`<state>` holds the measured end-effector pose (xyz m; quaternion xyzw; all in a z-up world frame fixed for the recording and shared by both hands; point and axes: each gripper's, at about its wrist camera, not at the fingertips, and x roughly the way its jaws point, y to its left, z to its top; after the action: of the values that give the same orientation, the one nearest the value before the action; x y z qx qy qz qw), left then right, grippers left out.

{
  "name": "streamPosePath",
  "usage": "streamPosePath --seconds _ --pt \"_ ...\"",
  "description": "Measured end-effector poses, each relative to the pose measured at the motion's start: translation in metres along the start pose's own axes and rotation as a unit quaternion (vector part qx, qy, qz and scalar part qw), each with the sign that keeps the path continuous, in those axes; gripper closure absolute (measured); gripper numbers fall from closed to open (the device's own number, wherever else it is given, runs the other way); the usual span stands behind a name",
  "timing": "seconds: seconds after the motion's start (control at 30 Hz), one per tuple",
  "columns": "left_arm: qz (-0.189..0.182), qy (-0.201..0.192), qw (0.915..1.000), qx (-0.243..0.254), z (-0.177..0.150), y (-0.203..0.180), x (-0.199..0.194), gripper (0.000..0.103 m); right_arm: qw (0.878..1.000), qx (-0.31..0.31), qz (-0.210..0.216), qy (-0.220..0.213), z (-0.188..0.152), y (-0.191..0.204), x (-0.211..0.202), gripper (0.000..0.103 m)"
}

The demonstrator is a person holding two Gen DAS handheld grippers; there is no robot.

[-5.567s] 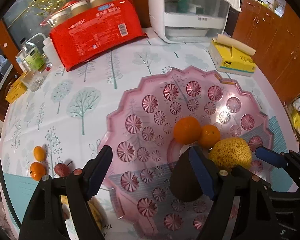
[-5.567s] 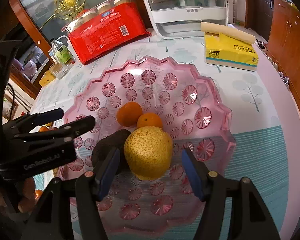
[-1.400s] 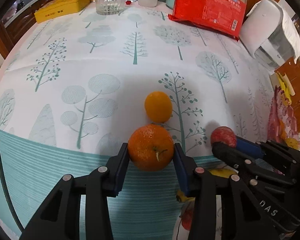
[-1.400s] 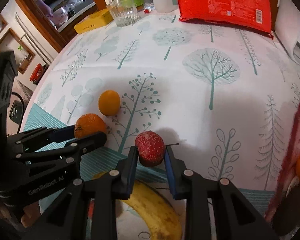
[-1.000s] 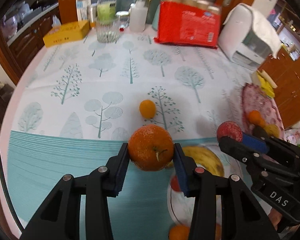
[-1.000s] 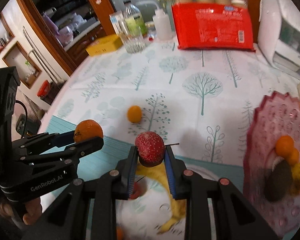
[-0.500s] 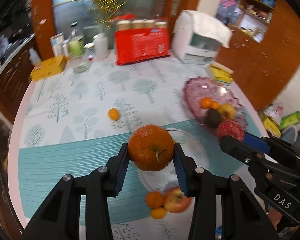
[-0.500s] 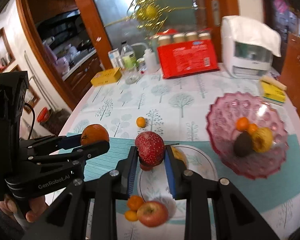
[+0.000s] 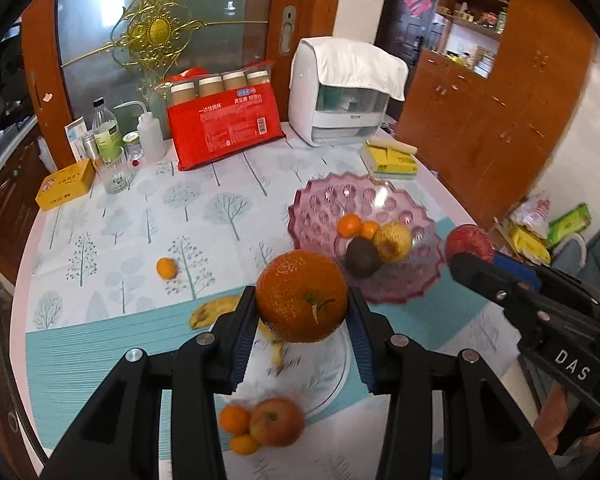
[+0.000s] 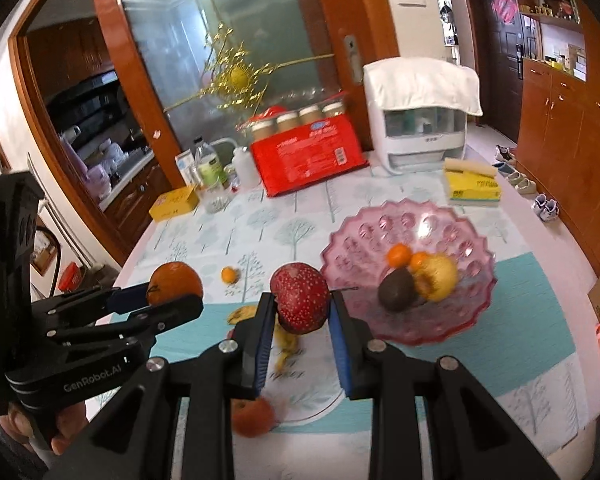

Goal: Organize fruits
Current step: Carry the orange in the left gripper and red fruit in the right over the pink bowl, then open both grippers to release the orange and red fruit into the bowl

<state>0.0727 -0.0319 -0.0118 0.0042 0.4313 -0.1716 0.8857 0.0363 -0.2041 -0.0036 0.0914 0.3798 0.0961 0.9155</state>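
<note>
Left wrist view: the left gripper (image 9: 302, 316) clamps a large orange (image 9: 302, 296), held high above the table. The pink fruit bowl (image 9: 332, 196), sitting beyond, holds several fruits.

Right wrist view: the right gripper (image 10: 300, 320) grips a red speckled fruit (image 10: 300, 298) in the air, left of the bowl.

Bowl (image 9: 332, 196): glossy translucent pink glass or plastic
Orange (image 9: 302, 296): dimpled, shiny peel
Worktop (image 9: 140, 216): smooth printed cloth
</note>
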Motion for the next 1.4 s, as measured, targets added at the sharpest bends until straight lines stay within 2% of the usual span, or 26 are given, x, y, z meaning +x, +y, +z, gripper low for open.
streamPosePath --seconds 0.2,0.4,0.6,0.77,1.07,1.27,1.4 --pt "0.03 -0.019 0.9992 -0.019 0.048 -0.047 0.028 0.061 1.0 -0.028 0.007 -0.009 0.039 -0.063 0.002 0.076" --pt "0.062 -0.031 0.997 -0.036 0.096 -0.074 0.056 0.061 0.998 -0.053 0.008 -0.028 0.093 -0.117 0.015 0.076" --pt "0.099 0.004 0.9938 -0.051 0.113 -0.079 0.107 0.061 0.998 -0.055 0.007 -0.014 0.122 -0.156 0.061 0.076" --pt "0.113 0.046 0.9903 -0.066 0.107 -0.067 0.159 0.061 0.999 -0.035 0.01 0.033 0.121 -0.183 0.113 0.076" --pt "0.128 0.12 0.9812 -0.08 0.08 -0.049 0.241 0.061 0.993 -0.022 0.018 0.116 0.095 -0.2 0.191 0.076" --pt "0.129 0.151 0.9771 -0.077 0.065 -0.049 0.272 0.061 0.985 -0.017 0.018 0.171 0.074 -0.203 0.235 0.076" --pt "0.132 0.154 0.977 -0.065 0.062 -0.052 0.282 0.061 0.983 -0.017 0.018 0.182 0.07 -0.204 0.25 0.076"
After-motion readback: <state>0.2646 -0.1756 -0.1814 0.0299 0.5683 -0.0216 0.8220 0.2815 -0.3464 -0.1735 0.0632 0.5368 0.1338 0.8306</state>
